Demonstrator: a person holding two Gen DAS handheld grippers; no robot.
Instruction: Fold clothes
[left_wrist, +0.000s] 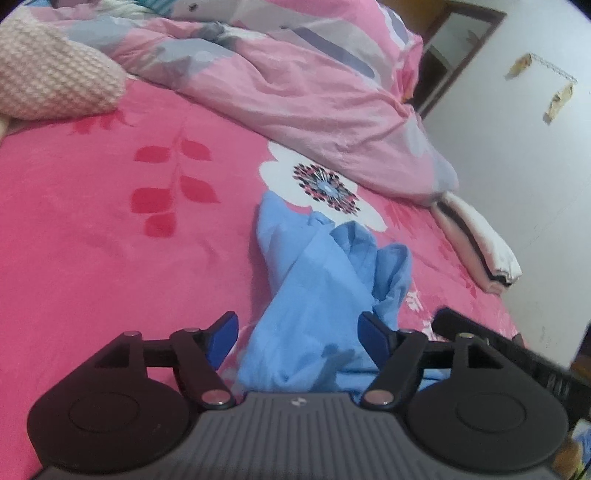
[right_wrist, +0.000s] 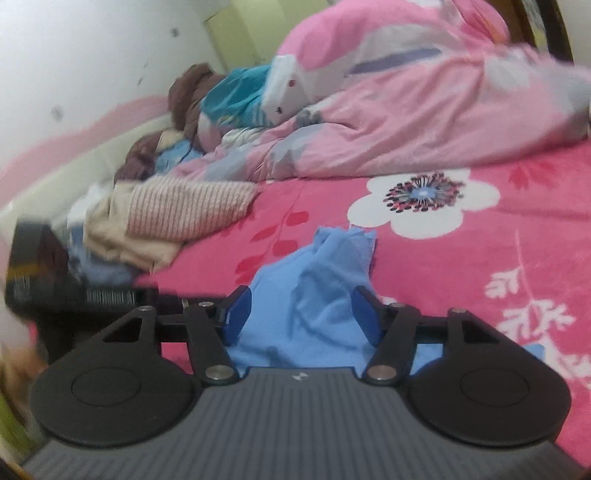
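Note:
A light blue garment (left_wrist: 325, 280) lies crumpled in a narrow heap on the pink flowered bedsheet (left_wrist: 92, 229). In the left wrist view my left gripper (left_wrist: 299, 330) stands open, its blue pads on either side of the garment's near end, with a gap at the left pad. In the right wrist view my right gripper (right_wrist: 301, 314) is open too; the same blue garment (right_wrist: 317, 288) bunches up between its spread pads without being pinched. The right gripper's black body (left_wrist: 517, 354) shows at the left view's right edge.
A pink patterned quilt (left_wrist: 295, 81) is heaped across the far side of the bed. A knitted pink cushion (left_wrist: 48, 74) lies far left. Folded pale clothes (left_wrist: 476, 236) sit at the bed's right edge by a white wall. A striped and beige clothes pile (right_wrist: 166, 221) lies left.

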